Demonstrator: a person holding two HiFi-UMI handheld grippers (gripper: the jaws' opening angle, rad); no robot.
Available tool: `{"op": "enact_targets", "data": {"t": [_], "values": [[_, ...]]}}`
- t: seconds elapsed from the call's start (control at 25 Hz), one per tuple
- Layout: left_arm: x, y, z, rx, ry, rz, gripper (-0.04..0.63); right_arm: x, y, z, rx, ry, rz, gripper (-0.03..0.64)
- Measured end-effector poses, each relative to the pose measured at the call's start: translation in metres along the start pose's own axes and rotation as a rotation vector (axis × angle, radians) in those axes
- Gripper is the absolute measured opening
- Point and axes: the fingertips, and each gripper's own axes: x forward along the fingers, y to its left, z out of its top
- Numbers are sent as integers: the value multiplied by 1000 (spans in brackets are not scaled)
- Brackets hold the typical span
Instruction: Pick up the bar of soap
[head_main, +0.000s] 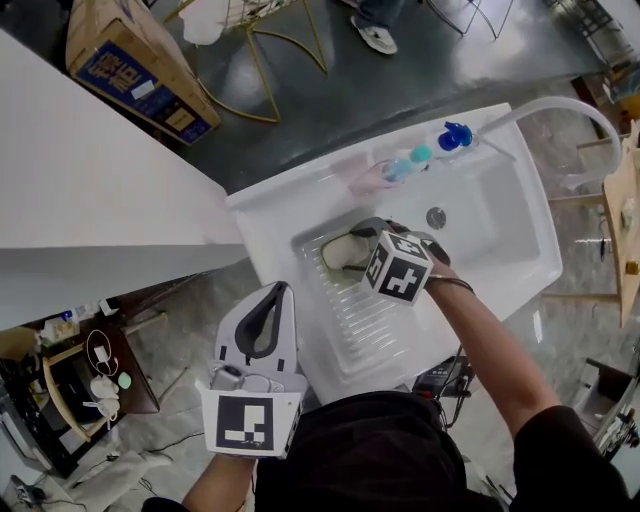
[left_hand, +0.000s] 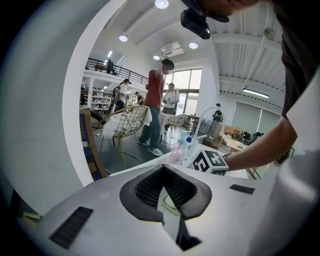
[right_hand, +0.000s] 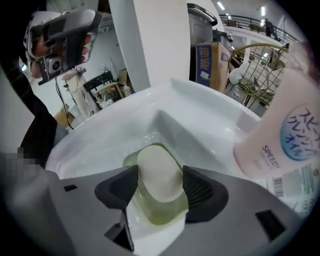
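Now, bar of soap (right_hand: 159, 170) in green dish (right_hand: 155, 216) between wide-open jaws of right hand-held gripper (right_hand: 160, 176), ungripped

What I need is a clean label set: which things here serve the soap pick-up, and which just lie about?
Job: bar of soap, green dish under it, right gripper open astride it.
Lying about: pink bottle, blue-capped bottle, cardboard box, wire chair; left gripper, shut, idle.

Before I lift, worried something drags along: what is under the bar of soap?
A pale green soap dish, resting in the white sink. The bar of soap hides the dish's floor.
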Motion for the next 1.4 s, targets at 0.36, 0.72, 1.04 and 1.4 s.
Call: {"op": "enact_targets", "data": {"t": [0.36,0.72,1.04,1.4], "values": [[4,11,-3,-5,13,-2,3,-9,29,-10,30,79,150,267],[0,8,-10,-7,26,-3,3,10,28,8,84,63,109,273],[-6,10,-10,-10,21,3,3,14,22,11,329,102,80,273],[-3,7,-11,-17,19,-6,3,27,21,13,322,154,57,278]]}}
